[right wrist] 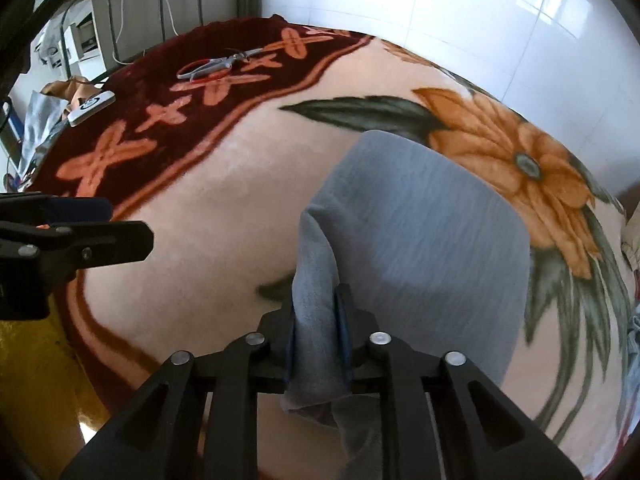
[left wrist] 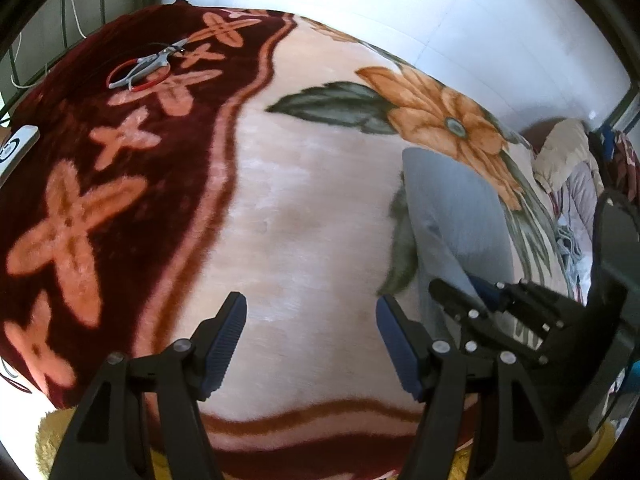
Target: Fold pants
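Blanket (left wrist: 304, 216): you see cream centre, maroon border, orange flower | Scissors (left wrist: 154, 62): red-handled, on maroon border near far edge | White device (right wrist: 91, 106): at blanket's left edge

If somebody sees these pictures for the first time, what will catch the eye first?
Probably the grey pants, lying on the plush blanket beside its big orange flower, with a bunched edge between the pads of the right gripper. The left gripper hangs open over bare blanket. Scissors lie on the dark red border.
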